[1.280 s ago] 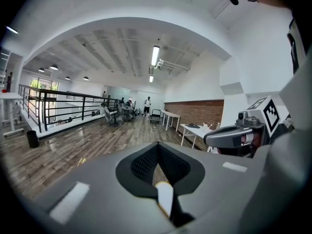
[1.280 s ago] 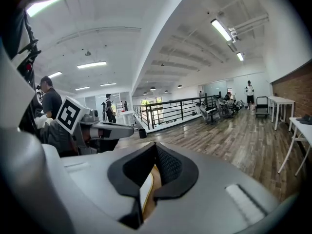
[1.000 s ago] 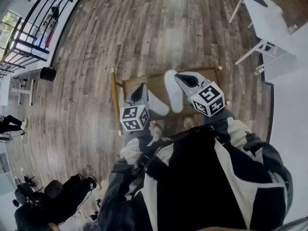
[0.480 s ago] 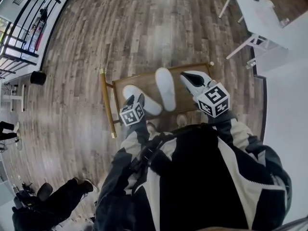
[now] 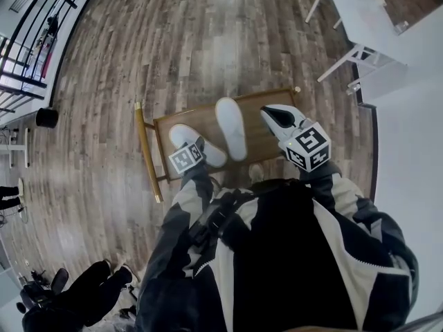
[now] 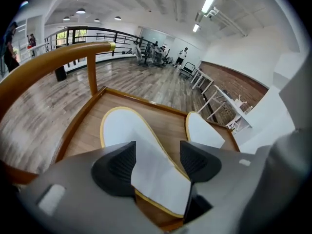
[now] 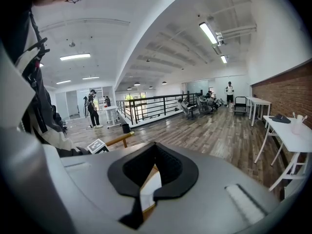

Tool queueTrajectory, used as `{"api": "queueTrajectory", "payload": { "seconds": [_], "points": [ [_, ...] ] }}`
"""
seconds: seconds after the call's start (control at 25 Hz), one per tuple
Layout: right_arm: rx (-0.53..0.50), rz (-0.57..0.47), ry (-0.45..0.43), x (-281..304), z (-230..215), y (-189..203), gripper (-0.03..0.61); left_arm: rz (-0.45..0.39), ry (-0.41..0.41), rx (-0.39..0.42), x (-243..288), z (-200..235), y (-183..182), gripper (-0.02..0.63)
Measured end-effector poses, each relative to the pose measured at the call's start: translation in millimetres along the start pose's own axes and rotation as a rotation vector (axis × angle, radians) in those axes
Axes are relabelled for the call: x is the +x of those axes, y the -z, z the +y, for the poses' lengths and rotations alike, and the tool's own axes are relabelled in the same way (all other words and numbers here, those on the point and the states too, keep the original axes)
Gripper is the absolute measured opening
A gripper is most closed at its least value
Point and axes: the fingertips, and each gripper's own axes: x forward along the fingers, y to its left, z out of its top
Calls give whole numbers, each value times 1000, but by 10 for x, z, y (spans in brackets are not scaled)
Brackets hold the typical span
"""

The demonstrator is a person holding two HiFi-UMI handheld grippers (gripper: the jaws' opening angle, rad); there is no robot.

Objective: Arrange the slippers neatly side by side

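Low wooden bench [image 5: 255, 144] w/ gold rail [image 5: 144, 151] along one end, on grey-brown plank floor [image 5: 208, 40]. Both white slippers lie on the bench top. Rail-side slipper [image 5: 180, 135] sits angled. Mid-bench slipper [image 5: 230, 126] is about straight, tip at the bench's far edge. Not parallel: ends on the person's side nearly meet, far ends splay apart.

L gripper [image 6: 157, 161] is low over the rail-side slipper, jaws wide, just been opening. Slipper's near end shows between the pads [image 6: 117, 167], released, not pinched. R gripper [image 5: 273, 115] is above the bench end opposite the rail, jaws clenched together, nothing in them.

Room is a big open hall. Black railing [image 5: 41, 12] & dark bin [image 5: 47, 117] are well beyond the rail end, white table [image 5: 374, 19] beyond the other end. Brick wall [image 7: 287, 89], strip lights [image 7: 209, 32] on white ceiling.
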Motion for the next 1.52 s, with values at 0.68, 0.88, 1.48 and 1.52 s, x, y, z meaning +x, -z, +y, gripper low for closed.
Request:
{"api": "queueTrajectory", "payload": {
  "seconds": [0.68, 0.88, 1.48, 1.52],
  "points": [
    [8, 7, 27, -94, -100, 62, 5, 107, -89, 33, 323, 133, -10, 291],
    [14, 9, 34, -114, -130, 79, 5, 104, -72, 76, 336, 20, -35, 256],
    [18, -1, 27, -131, -127, 96, 5, 92, -59, 167, 295, -88, -105, 31],
    [18, -3, 25, -126, -129, 88, 5, 92, -54, 179, 285, -108, -117, 31]
  ]
}}
